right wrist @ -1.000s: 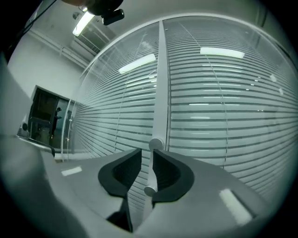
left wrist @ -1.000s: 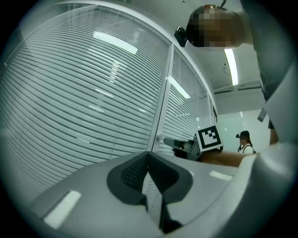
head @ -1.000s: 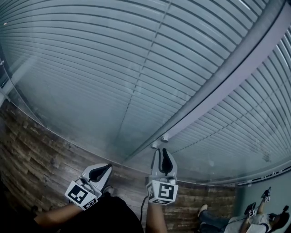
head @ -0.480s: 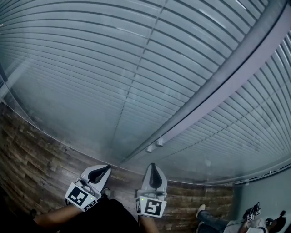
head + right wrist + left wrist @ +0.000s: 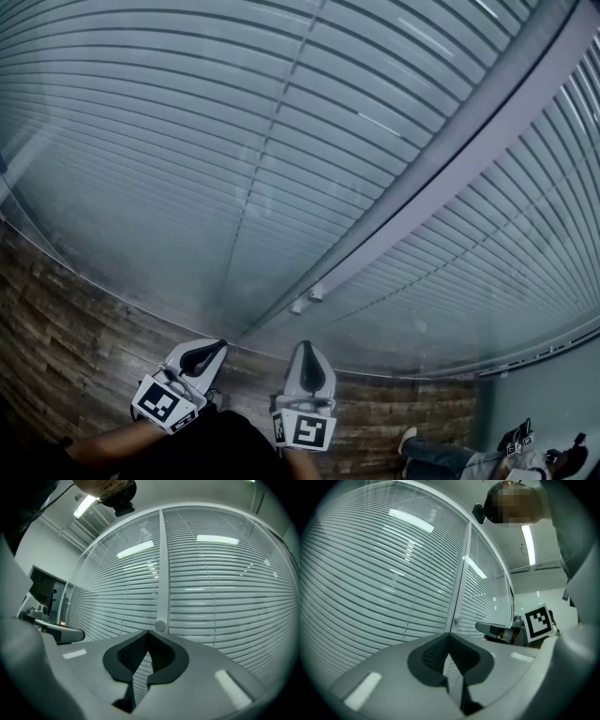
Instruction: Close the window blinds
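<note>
Head view: the blinds (image 5: pixel 234 141) cover the glass on either side of the post (image 5: pixel 450 159), slats nearly flat, so closing looks almost done. The left gripper (image 5: pixel 219 346) and right gripper (image 5: pixel 307 345) hang below the post's knob (image 5: pixel 316 292), over a wooden floor (image 5: pixel 56 328). Left gripper view: jaws pressed together, empty, left of the post. Right gripper view: jaws likewise together, aimed at the knob; further turning calls for spreading them round it.
</note>
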The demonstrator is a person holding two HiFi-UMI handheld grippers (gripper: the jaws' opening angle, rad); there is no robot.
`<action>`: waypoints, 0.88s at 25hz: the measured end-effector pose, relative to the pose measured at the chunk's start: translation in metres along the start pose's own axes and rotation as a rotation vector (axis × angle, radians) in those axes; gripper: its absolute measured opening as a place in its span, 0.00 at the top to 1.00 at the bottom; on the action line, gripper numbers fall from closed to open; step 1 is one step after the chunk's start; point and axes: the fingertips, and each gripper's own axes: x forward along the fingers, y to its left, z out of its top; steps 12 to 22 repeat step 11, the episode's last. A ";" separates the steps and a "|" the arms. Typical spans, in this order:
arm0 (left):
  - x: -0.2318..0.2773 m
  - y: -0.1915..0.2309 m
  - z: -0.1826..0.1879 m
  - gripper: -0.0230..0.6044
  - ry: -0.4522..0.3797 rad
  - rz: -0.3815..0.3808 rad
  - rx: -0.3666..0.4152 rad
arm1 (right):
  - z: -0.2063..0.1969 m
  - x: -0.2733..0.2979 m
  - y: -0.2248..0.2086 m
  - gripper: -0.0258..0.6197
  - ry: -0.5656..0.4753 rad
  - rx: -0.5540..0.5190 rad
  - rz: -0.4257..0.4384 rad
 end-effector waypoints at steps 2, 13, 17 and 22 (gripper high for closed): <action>0.002 -0.003 0.001 0.97 -0.007 -0.010 0.003 | 0.002 -0.001 -0.003 0.96 -0.007 -0.004 -0.010; 0.002 -0.017 -0.003 0.97 0.003 -0.034 -0.008 | -0.003 -0.010 -0.008 0.96 0.028 -0.012 -0.045; 0.002 -0.017 -0.003 0.97 0.003 -0.034 -0.008 | -0.003 -0.010 -0.008 0.96 0.028 -0.012 -0.045; 0.002 -0.017 -0.003 0.97 0.003 -0.034 -0.008 | -0.003 -0.010 -0.008 0.96 0.028 -0.012 -0.045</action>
